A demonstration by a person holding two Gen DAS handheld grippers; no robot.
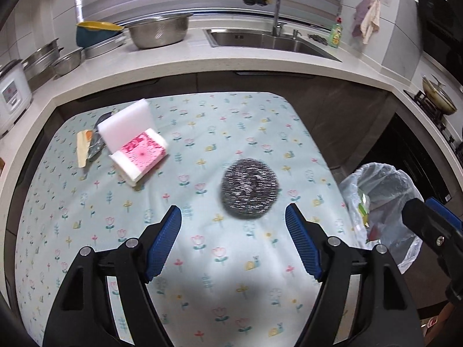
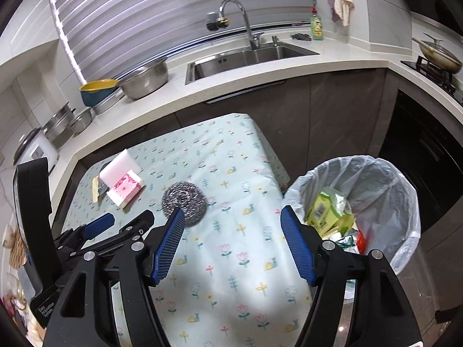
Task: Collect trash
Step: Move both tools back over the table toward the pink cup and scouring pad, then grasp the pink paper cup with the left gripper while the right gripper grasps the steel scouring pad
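Both grippers, left (image 1: 233, 222) and right (image 2: 232, 225), hover with fingers spread and empty, the scourer (image 1: 249, 188) at twelve o'clock, bin (image 2: 376, 173) at three for drops.

The table (image 1: 260, 260), covered in a flowered cloth, carries 1 steel scourer (image 1: 249, 188), stacked sponges (image 1: 136, 147) and crumpled wrappers (image 1: 86, 147).

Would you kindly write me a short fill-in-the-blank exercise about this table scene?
1. The round thing on the tablecloth is a steel ____.
2. The bin is lined with a plastic ____.
3. Both tools, left and right, hold ____.
4. The sponge leans on a pink ____.

Missing: scourer; bag; nothing; pack
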